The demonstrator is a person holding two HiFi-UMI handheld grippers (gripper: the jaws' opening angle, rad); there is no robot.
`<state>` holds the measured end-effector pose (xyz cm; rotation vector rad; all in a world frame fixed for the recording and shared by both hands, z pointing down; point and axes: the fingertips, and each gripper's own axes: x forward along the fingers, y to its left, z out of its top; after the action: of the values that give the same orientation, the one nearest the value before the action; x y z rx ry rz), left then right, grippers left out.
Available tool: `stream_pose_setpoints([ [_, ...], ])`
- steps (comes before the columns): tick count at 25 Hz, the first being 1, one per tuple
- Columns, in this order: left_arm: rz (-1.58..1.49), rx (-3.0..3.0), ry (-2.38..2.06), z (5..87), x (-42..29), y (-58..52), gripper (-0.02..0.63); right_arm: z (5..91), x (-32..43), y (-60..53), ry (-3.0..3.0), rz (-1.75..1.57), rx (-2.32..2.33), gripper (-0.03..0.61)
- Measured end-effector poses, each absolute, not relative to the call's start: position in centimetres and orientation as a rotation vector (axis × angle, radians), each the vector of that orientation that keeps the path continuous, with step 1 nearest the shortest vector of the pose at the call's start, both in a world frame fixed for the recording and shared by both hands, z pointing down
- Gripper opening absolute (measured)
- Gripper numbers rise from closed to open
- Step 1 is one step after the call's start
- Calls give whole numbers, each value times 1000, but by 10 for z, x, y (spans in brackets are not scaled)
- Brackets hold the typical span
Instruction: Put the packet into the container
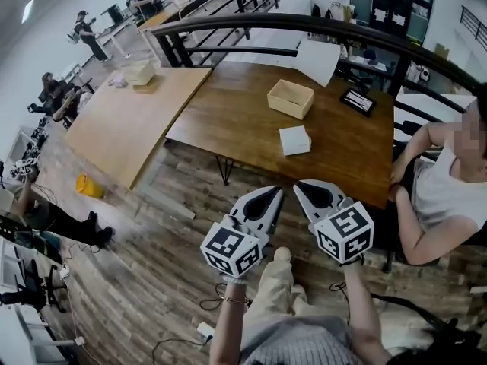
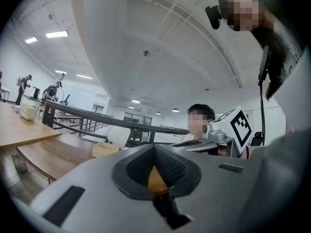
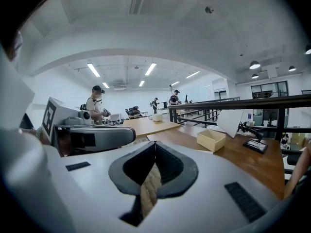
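Note:
A white packet [image 1: 294,140] lies on the dark wooden table [image 1: 251,120]. Just behind it stands the open cardboard container [image 1: 290,98], which also shows as a low tan box [image 3: 211,140] in the right gripper view and as a box [image 2: 106,149] in the left gripper view. Both grippers hang side by side near my body, above the floor and short of the table's front edge. My left gripper [image 1: 272,196] is shut with nothing in it. My right gripper [image 1: 307,189] is likewise shut and empty. The packet is hidden in both gripper views.
A person [image 1: 449,181] sits at the table's right end. A dark tablet [image 1: 358,101] and a white sheet [image 1: 318,59] lie at the back. A lighter table [image 1: 129,120] adjoins on the left, a black railing [image 1: 304,25] runs behind, and a yellow object [image 1: 89,185] lies on the floor.

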<state>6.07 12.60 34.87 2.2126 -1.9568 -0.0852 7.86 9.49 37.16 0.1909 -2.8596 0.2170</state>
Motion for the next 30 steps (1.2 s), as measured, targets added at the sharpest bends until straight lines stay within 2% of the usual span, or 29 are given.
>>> stream_pose_setpoints([
  [18,-66,2273,-1804,366,-26,28,5,379,-4,-8,-2818,233,299,11],
  [30,-59,2186,-1714,426,-37,-19,5,443,-19,-58,-2673,410,297,12],
])
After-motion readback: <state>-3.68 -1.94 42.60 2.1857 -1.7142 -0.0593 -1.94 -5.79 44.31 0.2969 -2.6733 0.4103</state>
